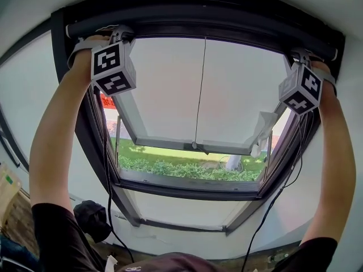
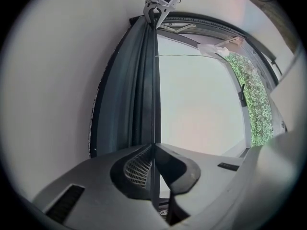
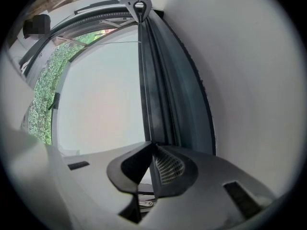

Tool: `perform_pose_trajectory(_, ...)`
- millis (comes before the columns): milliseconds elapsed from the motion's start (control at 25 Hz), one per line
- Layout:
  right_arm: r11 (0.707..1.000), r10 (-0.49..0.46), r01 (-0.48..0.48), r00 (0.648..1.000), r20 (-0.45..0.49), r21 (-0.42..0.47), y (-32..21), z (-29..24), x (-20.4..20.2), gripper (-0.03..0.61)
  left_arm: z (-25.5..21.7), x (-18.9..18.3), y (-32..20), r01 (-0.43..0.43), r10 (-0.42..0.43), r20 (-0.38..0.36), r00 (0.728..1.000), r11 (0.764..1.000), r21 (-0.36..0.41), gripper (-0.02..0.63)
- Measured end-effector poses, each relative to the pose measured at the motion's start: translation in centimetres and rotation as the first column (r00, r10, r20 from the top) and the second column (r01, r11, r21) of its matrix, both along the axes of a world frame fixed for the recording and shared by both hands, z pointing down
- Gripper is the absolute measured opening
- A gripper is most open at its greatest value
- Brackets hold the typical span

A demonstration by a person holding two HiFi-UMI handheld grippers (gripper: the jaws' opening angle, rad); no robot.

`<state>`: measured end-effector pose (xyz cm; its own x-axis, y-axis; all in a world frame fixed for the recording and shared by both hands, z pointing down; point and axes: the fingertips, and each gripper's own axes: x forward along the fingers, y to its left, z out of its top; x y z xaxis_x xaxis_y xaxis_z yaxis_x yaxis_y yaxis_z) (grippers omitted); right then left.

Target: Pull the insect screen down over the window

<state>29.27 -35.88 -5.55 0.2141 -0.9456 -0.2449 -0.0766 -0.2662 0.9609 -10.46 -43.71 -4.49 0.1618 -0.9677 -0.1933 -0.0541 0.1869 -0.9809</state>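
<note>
**Insect screen bar** (image 1: 204, 24): dark rail across the top of the window (image 1: 170, 89), at 12 o'clock in the head view. Screen not yet drawn down.

**Left gripper** (image 2: 153, 147): raised to 11 o'clock. Jaws almost together, pinching the bar's thin lip near its left end.

**Right gripper** (image 3: 153, 145): raised to 2 o'clock. Jaws almost together, pinching the same lip near its right end.

**Window**: sash tilted outward, with a green hedge (image 1: 187, 169) showing beneath it toward 6 o'clock.
</note>
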Motion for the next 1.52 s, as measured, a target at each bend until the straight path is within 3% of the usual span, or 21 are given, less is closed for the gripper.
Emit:
perform_pose_trajectory(200, 1.000, 0.008, -0.007, 1.000, 0.010, -0.022, 0.1, 0.7, 0.0, 0.032, 0.3, 0.0, 0.0, -0.009, 0.009, -0.005, 1.000, 1.000, 0.025, 0.037)
perform_pose_trajectory(400, 0.996, 0.013, -0.014, 1.000, -0.011, -0.087, -0.2, 2.5, -0.1, 0.028, 2.4, 0.0, 0.0, -0.032, 0.033, 0.017, 0.999, 0.998, -0.062, 0.035)
perform_pose_trajectory(800, 0.989, 0.014, -0.016, 1.000, -0.016, -0.144, -0.3, 6.3, 0.2, 0.028, 6.8, -0.2, 0.1, -0.028, 0.031, 0.026, 0.999, 0.995, -0.094, 0.035)
perform_pose_trajectory(1000, 0.987, 0.016, -0.019, 1.000, -0.023, -0.161, -0.2, 8.3, 0.2, 0.026, 8.2, 0.2, 0.3, -0.059, 0.061, 0.022, 0.998, 0.996, -0.064, 0.035)
perform_pose_trajectory(1280, 0.966, 0.025, -0.041, 0.997, -0.067, -0.255, -0.6, 13.6, 0.8, 0.023, 13.3, 0.4, 0.4, -0.079, 0.086, 0.038, 0.996, 0.986, -0.148, 0.035)
perform_pose_trajectory(1520, 0.961, 0.014, -0.024, 0.999, -0.040, -0.275, -0.2, 15.6, 0.2, 0.021, 15.7, 0.3, 0.5, -0.066, 0.075, 0.043, 0.996, 0.981, -0.185, 0.035)
